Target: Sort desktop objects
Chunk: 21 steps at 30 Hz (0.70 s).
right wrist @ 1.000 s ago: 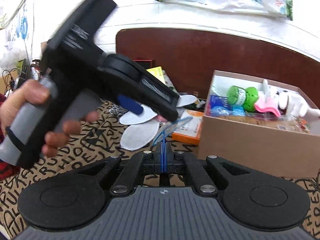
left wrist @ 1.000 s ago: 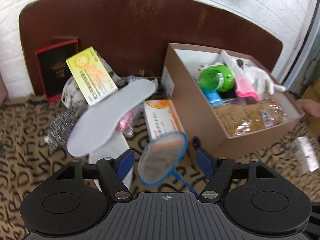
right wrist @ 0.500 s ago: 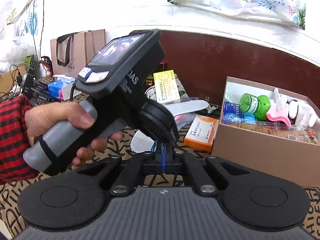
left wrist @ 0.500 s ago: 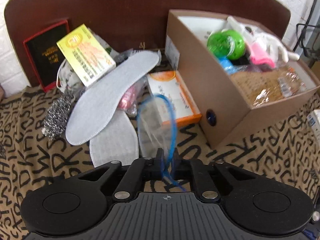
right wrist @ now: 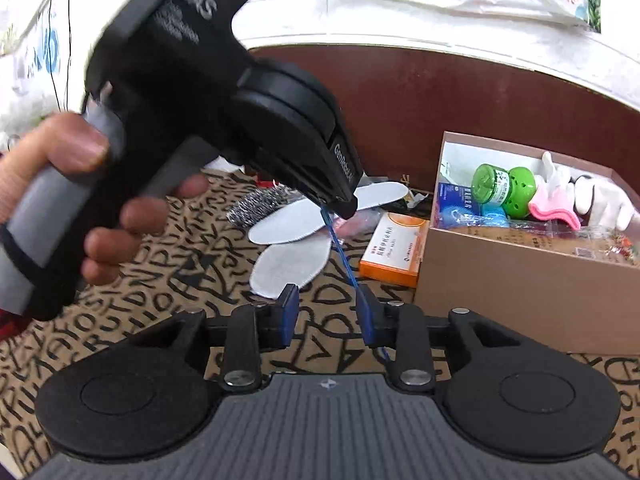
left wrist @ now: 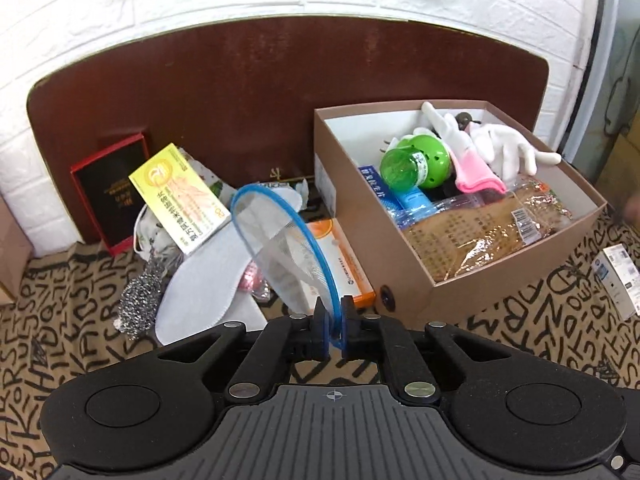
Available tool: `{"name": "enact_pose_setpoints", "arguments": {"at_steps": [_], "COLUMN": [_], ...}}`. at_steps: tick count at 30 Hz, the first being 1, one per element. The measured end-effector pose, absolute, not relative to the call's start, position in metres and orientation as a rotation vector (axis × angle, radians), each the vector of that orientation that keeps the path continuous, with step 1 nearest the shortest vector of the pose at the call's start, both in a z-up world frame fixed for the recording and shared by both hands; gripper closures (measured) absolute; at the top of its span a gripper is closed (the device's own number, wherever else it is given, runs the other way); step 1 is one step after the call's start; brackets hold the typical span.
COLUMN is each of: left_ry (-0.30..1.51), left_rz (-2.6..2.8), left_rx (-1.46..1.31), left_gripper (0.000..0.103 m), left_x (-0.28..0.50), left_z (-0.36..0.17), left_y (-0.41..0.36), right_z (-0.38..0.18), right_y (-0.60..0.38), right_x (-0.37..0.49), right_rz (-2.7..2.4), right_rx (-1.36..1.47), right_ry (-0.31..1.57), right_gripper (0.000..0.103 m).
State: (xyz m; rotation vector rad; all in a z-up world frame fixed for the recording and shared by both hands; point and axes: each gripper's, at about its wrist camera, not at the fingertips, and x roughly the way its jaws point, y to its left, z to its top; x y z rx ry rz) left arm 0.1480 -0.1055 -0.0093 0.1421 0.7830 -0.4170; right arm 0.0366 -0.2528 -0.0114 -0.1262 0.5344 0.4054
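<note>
A small net (left wrist: 288,248) with a blue rim and clear mesh stands up from my left gripper (left wrist: 334,320), which is shut on the base of its rim. In the right wrist view the left gripper (right wrist: 340,200), held by a person's hand (right wrist: 100,208), hangs over the table with the net's thin blue handle (right wrist: 340,248) running down from its tip. My right gripper (right wrist: 328,316) has its jaws opening. The handle lies along the right finger's pad and passes behind it, and the other pad stands clear. A brown cardboard box (left wrist: 400,280) sits to the right.
The box holds a green bottle (left wrist: 412,164), white gloves (left wrist: 504,148), a pink item and a snack bag (left wrist: 480,236). Left of it lie grey insoles (left wrist: 200,280), a yellow carton (left wrist: 176,196), an orange carton (left wrist: 352,276), a steel scourer (left wrist: 138,304) and a red-edged black box (left wrist: 108,188).
The left gripper closed on the net's rim and rose with it. The right gripper, which was shut on the blue handle, has parted its jaws.
</note>
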Motion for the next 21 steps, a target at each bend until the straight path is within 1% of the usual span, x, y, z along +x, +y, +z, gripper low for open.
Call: {"name": "enact_pose_setpoints", "arguments": {"at_steps": [5, 8, 12, 13, 14, 15, 20, 21], "left_ry": [0.764, 0.774, 0.768, 0.762, 0.76, 0.759, 0.738, 0.736], "left_rz": [-0.416, -0.42, -0.444, -0.444, -0.444, -0.442, -0.454, -0.451], "left_rx": [0.17, 0.156, 0.134, 0.136, 0.135, 0.128, 0.105, 0.114], "left_gripper": [0.102, 0.102, 0.102, 0.102, 0.102, 0.102, 0.102, 0.098], "left_x": [0.143, 0.144, 0.139, 0.138, 0.138, 0.139, 0.141, 0.142], "left_z": [-0.009, -0.008, -0.003, -0.002, -0.001, 0.001, 0.01, 0.008], "left_y": [-0.107, -0.106, -0.104, -0.104, -0.104, -0.103, -0.104, -0.105], "right_z": [-0.012, -0.011, -0.019, -0.022, -0.025, -0.026, -0.013, -0.011], "right_y": [-0.251, -0.254, -0.255, -0.256, -0.258, -0.259, -0.265, -0.266], "right_x": [0.038, 0.039, 0.052, 0.055, 0.056, 0.057, 0.053, 0.054], "right_rz": [0.368, 0.372, 0.346, 0.351, 0.363, 0.375, 0.372, 0.368], "right_rx": [-0.208, -0.197, -0.219, -0.212, -0.203, -0.199, -0.194, -0.199], "right_ry": [0.506, 0.494, 0.53, 0.549, 0.566, 0.575, 0.526, 0.52], "right_gripper": [0.068, 0.068, 0.068, 0.074, 0.084, 0.103, 0.103, 0.103]}}
